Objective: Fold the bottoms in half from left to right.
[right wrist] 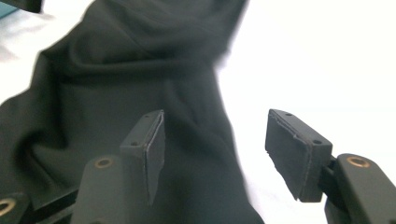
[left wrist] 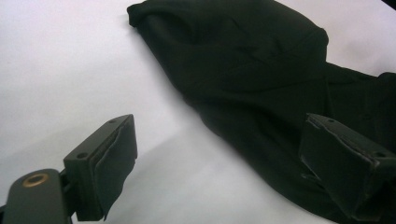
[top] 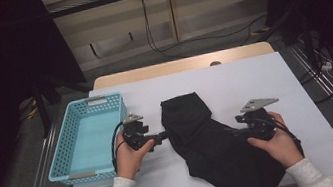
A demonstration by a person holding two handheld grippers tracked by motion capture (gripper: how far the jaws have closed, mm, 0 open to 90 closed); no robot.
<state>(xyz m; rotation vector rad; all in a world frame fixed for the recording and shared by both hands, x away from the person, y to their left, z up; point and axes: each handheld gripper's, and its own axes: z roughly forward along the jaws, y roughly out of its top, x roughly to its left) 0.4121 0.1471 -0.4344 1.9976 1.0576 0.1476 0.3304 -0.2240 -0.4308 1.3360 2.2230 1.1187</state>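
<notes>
A black garment (top: 201, 133) lies crumpled across the middle of the white table cover, running from the centre toward the front edge. My left gripper (top: 165, 135) is at the garment's left edge, pointing right. Its jaws stand wide apart in the left gripper view (left wrist: 219, 135), one over bare cover and one over the black cloth (left wrist: 247, 70), gripping nothing. My right gripper (top: 232, 132) hovers over the garment's right side, pointing left. In the right gripper view (right wrist: 217, 121) its jaws are apart above the cloth's edge (right wrist: 116, 60), with nothing pinched.
A light blue perforated basket (top: 59, 166) sits empty at the table's left side, close to my left hand. The white cover (top: 252, 75) is bare to the right and behind the garment. A wooden table edge (top: 180, 65) runs along the back.
</notes>
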